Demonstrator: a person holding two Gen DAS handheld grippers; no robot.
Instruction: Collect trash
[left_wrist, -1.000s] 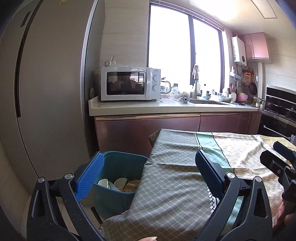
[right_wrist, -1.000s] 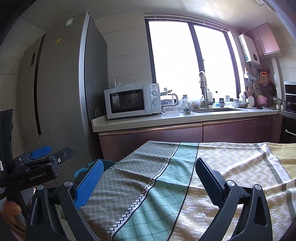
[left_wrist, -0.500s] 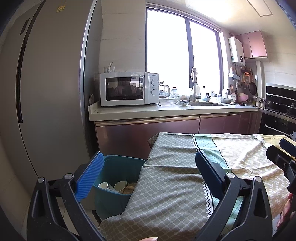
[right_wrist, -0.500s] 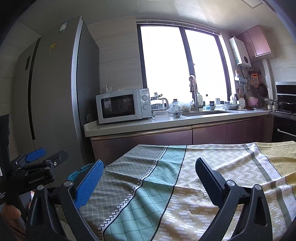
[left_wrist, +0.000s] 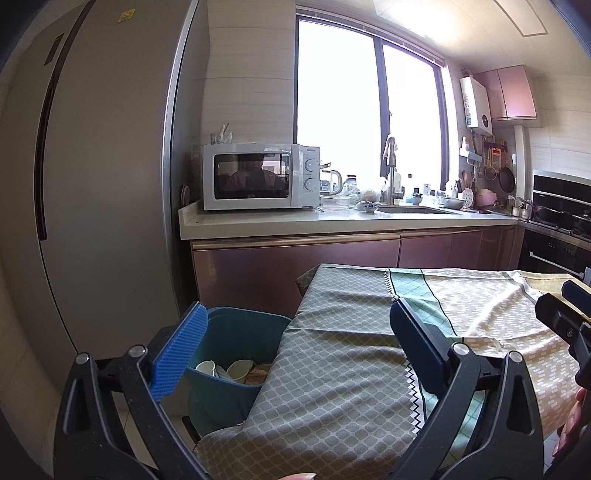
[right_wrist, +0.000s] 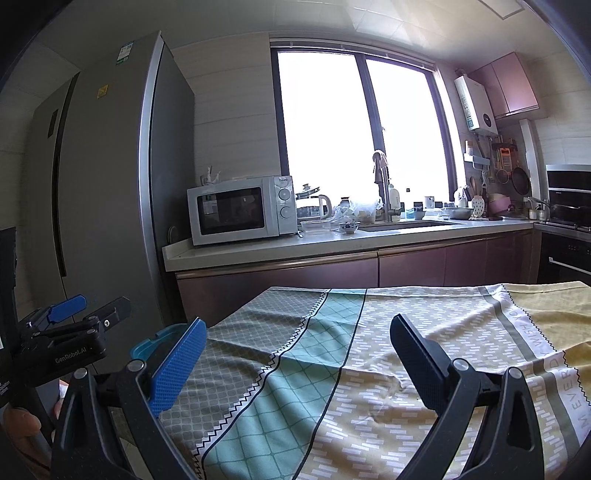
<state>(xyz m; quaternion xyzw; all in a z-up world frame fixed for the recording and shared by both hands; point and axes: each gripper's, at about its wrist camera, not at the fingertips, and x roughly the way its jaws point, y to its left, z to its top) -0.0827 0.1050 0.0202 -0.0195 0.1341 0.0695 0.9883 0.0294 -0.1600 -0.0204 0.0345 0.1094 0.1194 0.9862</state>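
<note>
A teal trash bin (left_wrist: 236, 332) stands on the floor at the table's left end, with white cups and paper scraps (left_wrist: 236, 369) inside. In the right wrist view only the trash bin's rim (right_wrist: 147, 345) shows. My left gripper (left_wrist: 295, 350) hangs open over the table's left edge, its left blue pad above the bin, nothing between its fingers. My right gripper (right_wrist: 295, 362) is open above the patterned tablecloth (right_wrist: 369, 350), also holding nothing. Each gripper shows at the edge of the other's view: the right gripper (left_wrist: 565, 314) on the right, the left gripper (right_wrist: 74, 321) on the left.
The tablecloth (left_wrist: 351, 350) covers the table. A tall grey fridge (left_wrist: 92, 184) stands left of the bin. Behind runs a counter (left_wrist: 332, 221) with a white microwave (left_wrist: 258, 177), a sink and dishes. A stove (left_wrist: 561, 218) sits at the far right.
Both views have tilted upward a little, so the counter and table sit lower in frame. Both grippers stay open and empty.
</note>
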